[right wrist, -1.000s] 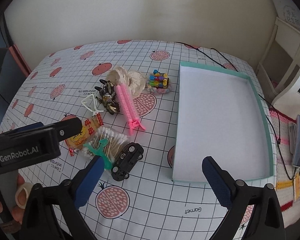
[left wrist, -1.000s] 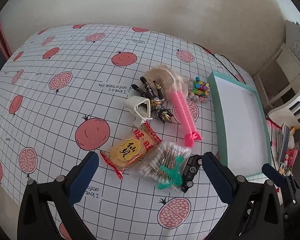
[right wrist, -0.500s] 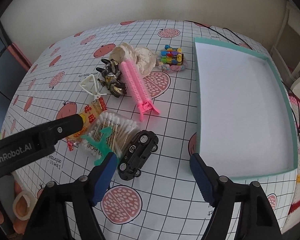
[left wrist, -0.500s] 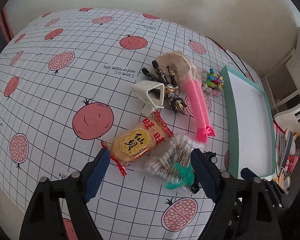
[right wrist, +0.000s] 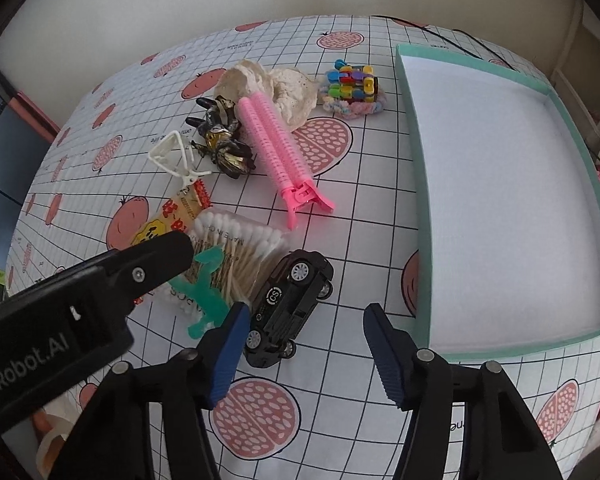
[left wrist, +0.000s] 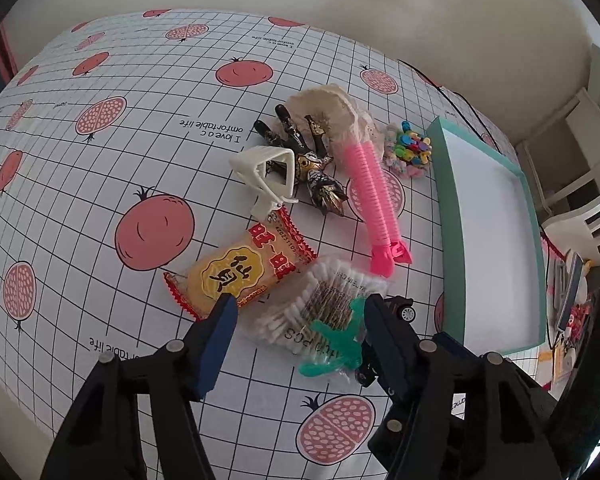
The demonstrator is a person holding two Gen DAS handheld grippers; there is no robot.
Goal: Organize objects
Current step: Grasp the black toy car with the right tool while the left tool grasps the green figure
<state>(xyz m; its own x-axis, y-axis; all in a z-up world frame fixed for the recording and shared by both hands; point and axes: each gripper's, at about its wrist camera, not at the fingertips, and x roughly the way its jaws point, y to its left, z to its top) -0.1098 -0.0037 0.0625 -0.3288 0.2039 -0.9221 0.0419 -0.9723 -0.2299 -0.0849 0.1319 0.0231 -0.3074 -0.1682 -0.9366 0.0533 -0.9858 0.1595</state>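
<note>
One pile of small things lies mid-table on the pomegranate-print table (right wrist: 340,368), and one teal-rimmed tray (right wrist: 414,160) sits just beside it toward the right edge, white inside. Counted out: one bag of cotton swabs (left wrist: 320,308) with one green plastic piece (left wrist: 336,344) lying on it, one yellow snack packet (left wrist: 240,268), one black toy car (right wrist: 292,300), one pink hair clip (right wrist: 276,148), one white clip (left wrist: 270,170), one black-and-gold figure (left wrist: 314,168), one cream cloth (right wrist: 284,88), and one cluster of coloured beads (right wrist: 352,82) on a knitted ring.

The left gripper (left wrist: 298,320) hangs over the swab bag — its jaws have just been closing, with the bag between them, though whether the pads press on it I cannot tell. The right gripper (right wrist: 304,330) straddles the car's near end; its jaws have also been closing, the left pad at the car's side and the right pad apart from it, so nothing is grasped.
</note>
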